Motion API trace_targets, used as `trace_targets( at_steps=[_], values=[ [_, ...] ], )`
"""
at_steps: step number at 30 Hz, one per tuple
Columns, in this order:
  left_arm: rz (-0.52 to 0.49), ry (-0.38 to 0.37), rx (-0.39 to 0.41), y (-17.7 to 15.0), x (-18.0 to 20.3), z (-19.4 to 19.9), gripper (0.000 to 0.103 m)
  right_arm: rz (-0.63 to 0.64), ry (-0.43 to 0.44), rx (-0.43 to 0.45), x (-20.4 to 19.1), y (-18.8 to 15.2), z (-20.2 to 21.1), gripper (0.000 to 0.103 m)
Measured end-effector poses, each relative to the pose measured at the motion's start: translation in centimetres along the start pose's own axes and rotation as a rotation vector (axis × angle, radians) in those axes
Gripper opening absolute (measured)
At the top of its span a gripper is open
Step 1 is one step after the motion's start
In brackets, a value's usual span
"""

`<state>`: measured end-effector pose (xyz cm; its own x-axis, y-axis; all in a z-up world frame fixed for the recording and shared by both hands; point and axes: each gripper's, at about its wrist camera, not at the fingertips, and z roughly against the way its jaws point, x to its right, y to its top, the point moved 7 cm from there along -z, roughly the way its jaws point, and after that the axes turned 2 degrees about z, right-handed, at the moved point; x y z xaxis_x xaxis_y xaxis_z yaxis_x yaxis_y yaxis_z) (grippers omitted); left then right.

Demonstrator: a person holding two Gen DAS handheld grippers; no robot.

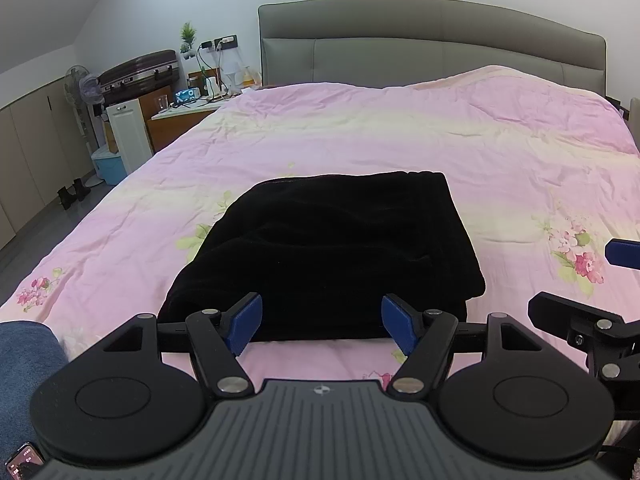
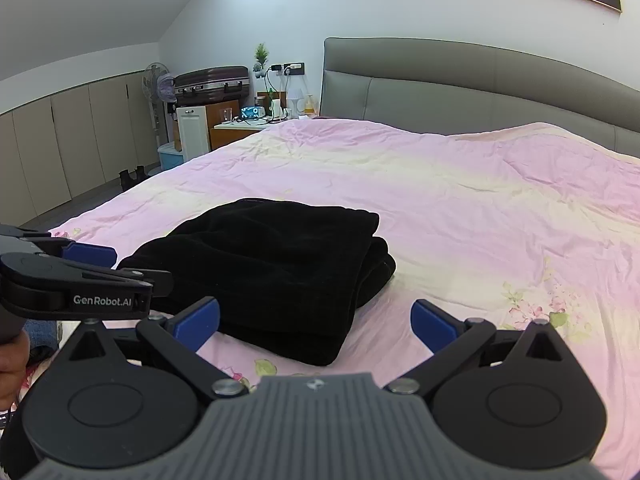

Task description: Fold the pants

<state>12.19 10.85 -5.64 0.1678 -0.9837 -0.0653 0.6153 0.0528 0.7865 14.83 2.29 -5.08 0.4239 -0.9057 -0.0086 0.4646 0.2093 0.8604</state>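
Observation:
The black pants [image 1: 324, 248] lie folded into a thick stacked rectangle on the pink floral bedspread [image 1: 400, 136]. In the right wrist view the pants [image 2: 272, 268] sit left of centre with rolled layers at their right edge. My left gripper [image 1: 322, 322] is open and empty, its blue pads just short of the near edge of the pants. My right gripper [image 2: 316, 322] is open and empty, hovering over the near right corner of the pants. The left gripper [image 2: 86, 276] also shows at the left of the right wrist view. The right gripper's parts show at the left wrist view's right edge.
A grey padded headboard [image 1: 432, 44] backs the bed. A nightstand [image 1: 188, 114] with cables and bottles, a white cabinet [image 1: 128, 136], a suitcase [image 1: 140, 74] and a fan [image 1: 82, 86] stand at the far left. The person's blue-jeaned leg [image 1: 24, 360] is at the lower left.

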Motion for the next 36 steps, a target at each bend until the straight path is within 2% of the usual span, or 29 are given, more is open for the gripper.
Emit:
trace_targets(
  at_steps=[36],
  values=[
    [-0.003, -0.01, 0.0, 0.41, 0.18, 0.24, 0.08, 0.005, 0.004, 0.009, -0.08, 0.17, 0.61, 0.098]
  ],
)
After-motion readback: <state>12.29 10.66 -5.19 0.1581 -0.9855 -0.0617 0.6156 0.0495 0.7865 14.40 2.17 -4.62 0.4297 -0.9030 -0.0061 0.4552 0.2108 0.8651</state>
